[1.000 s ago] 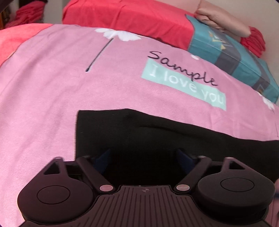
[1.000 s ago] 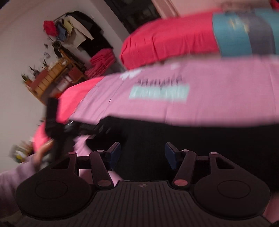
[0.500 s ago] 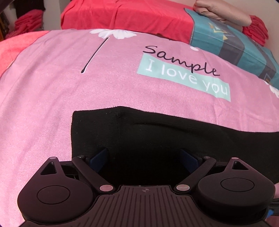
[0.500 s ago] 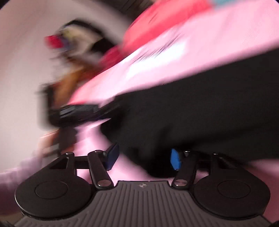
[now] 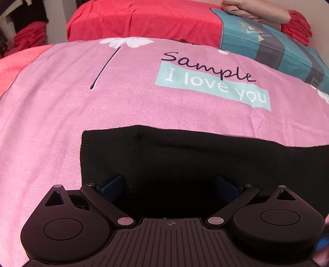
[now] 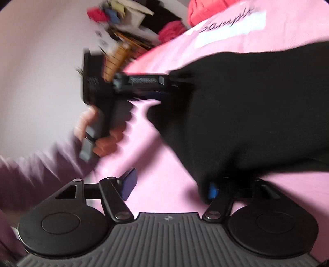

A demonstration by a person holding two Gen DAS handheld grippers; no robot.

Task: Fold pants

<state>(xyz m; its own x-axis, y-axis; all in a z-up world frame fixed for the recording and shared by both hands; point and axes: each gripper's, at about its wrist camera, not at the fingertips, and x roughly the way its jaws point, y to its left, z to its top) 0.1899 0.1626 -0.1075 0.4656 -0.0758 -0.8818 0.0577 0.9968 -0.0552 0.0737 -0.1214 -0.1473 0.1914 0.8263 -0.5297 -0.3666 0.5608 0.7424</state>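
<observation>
I have the pink printed bedspread [image 5: 144, 98] filling most of the left wrist view, with a red pillow [image 5: 144, 18] and a teal patterned pillow [image 5: 273, 47] along its far edge. The black pants [image 5: 205, 164] lie flat across the near half of the spread, their cut end at the left and the rest running off to the right. My left gripper [image 5: 170, 184] sits over the near edge of that end, fingers spread wide with cloth between them but not clamped. My right gripper [image 6: 170, 184] is also spread; its right finger is buried under a fold of cloth, and blur hides whether it bears on it. I judge I am at the grasp before a fold: next, both must close on the near edge together.
</observation>
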